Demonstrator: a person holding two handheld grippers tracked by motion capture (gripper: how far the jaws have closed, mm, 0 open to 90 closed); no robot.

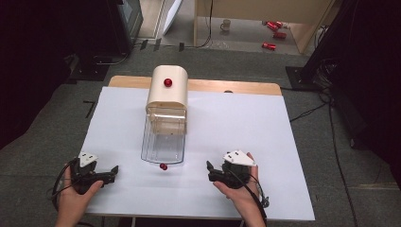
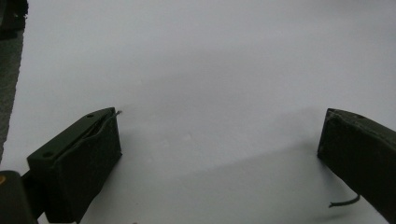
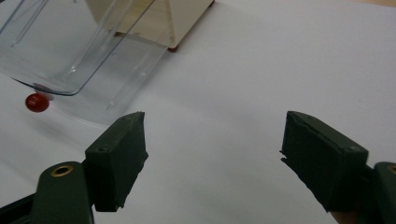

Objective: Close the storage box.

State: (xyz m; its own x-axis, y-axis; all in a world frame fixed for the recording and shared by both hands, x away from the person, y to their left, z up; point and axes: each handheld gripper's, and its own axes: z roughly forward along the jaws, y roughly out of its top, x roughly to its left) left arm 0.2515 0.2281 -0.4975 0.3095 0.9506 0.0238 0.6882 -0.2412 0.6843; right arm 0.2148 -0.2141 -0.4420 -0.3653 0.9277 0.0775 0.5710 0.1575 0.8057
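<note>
Low at the near left of the white table (image 1: 265, 123), left gripper (image 1: 112, 170) held in a hand (image 1: 75, 196), jaws spread wide over bare surface. Centre: cream bin (image 1: 167, 90) with red knob (image 1: 168, 82) on top, clear drawer (image 1: 163, 137) pulled out toward the near edge, small red ball (image 1: 163, 166) just beyond its lip. Near right, right gripper (image 1: 209, 171), jaws also wide, nothing between them.

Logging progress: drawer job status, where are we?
Done: the clear drawer is pulled out of the cream box, its red knob toward the person. In hand: nothing; left tool and right tool rest open on the white table. Left: unclear, the drawer looks empty.
</note>
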